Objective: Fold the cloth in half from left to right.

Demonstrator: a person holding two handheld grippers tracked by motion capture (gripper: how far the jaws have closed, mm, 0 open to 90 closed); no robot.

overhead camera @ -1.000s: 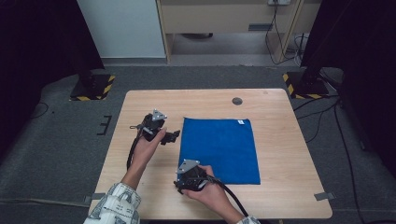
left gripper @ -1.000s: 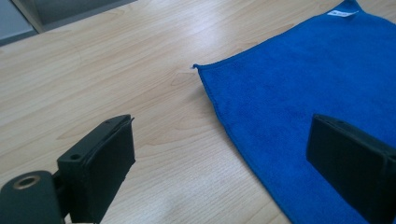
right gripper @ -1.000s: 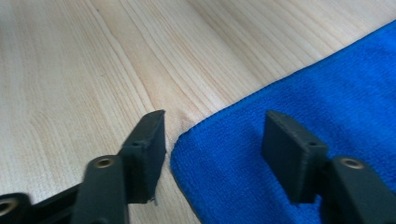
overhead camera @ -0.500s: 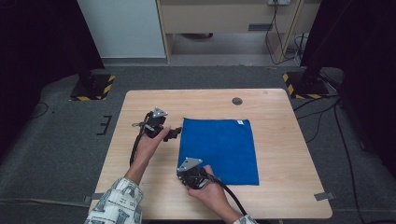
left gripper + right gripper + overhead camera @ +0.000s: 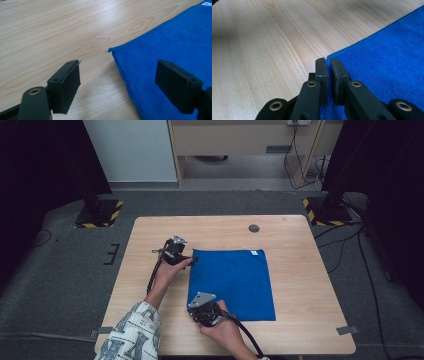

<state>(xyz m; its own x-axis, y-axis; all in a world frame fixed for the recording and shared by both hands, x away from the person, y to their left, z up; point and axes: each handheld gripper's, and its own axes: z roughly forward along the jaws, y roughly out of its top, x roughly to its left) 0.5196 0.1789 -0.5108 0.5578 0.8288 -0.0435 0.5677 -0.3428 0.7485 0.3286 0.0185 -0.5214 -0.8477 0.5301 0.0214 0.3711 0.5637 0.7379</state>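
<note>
Cloth (image 5: 232,282) lies flat on the table (image 5: 300,250). Our right gripper (image 5: 328,61) is clenched on its near-left corner. Our left gripper (image 5: 117,75), jaws just closing yet released, straddles its far-left corner.

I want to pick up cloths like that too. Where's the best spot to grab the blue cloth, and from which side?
Probably a corner. The blue cloth lies flat on the table, so only edges give the jaws something to pinch. The left gripper, jaws open and just been closing, straddles the far-left corner; coming low from the bare-wood side looks best. The right gripper looks shut at the near-left corner.
</note>
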